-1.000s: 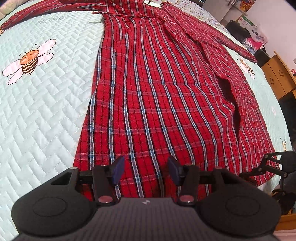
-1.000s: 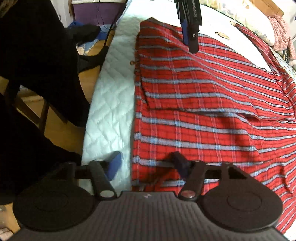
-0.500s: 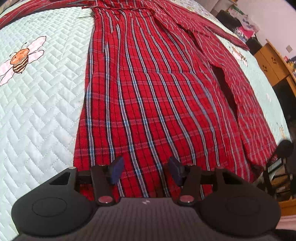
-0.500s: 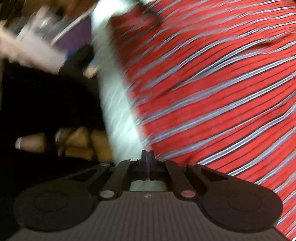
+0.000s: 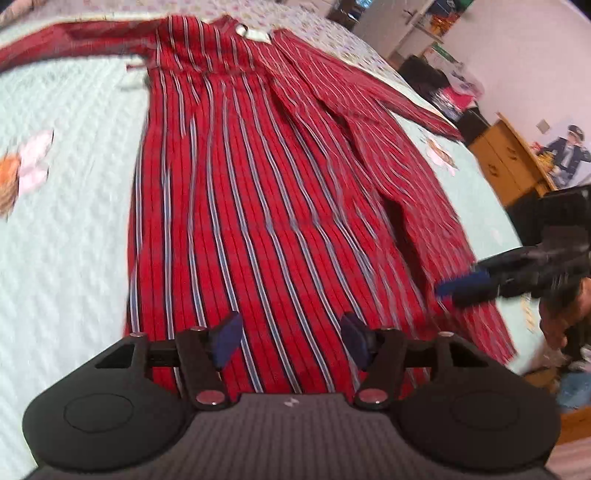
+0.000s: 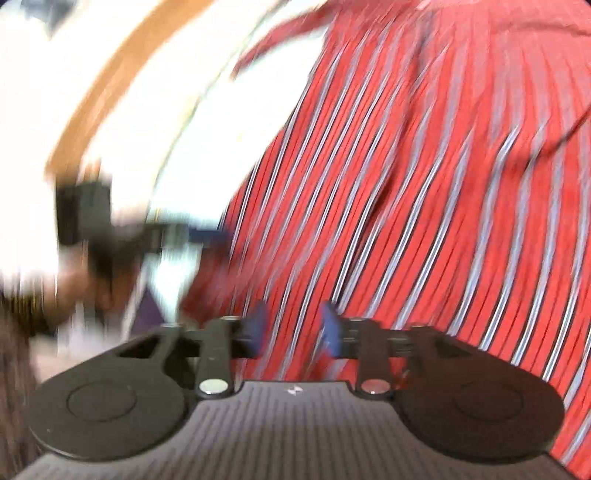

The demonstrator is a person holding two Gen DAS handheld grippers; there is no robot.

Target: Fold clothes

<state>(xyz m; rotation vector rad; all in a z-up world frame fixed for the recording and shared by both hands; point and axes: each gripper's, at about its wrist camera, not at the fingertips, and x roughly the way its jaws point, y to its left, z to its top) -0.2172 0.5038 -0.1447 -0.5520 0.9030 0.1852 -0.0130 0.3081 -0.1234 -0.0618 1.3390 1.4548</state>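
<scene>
Left gripper [image 5: 290,338]: black plastic, two blue pads, jaws apart and just now widened further; nothing between them, nothing clamped. Hovering over the hem of the dress, contact with the cloth not discernible. Seen also from the right wrist camera at 9 o'clock [image 6: 207,236], heavily blurred.

Right gripper [image 6: 293,328]: same make, black with blue pads, jaws apart after reopening just now, the gap narrower than the left one's. Striped cloth visible behind the gap; no grip on it. Seen from the left wrist camera at 3 o'clock [image 5: 465,286], over the right edge of the skirt, with a hand [image 5: 561,314] behind it.

Dress [image 5: 258,206]: red woven cloth with thin blue, white and dark stripes, long sleeves, gathered waist seam. Laid flat and lengthwise on the bed, hem at 6 o'clock next to the left gripper, neck at 12 o'clock with a pale tag [image 5: 255,33]. One sleeve stretched out toward 10 o'clock, the other lying along the skirt toward 3 o'clock. Right wrist view filled with the same cloth [image 6: 424,184], blurred.

Bedspread [image 5: 66,229]: pale mint, quilted in a zigzag pattern, soft and matte, with a printed pink-and-orange figure at 9 o'clock.

Cabinet [image 5: 506,162]: yellowish wood, boxy, beyond the bed at 2 o'clock.
</scene>
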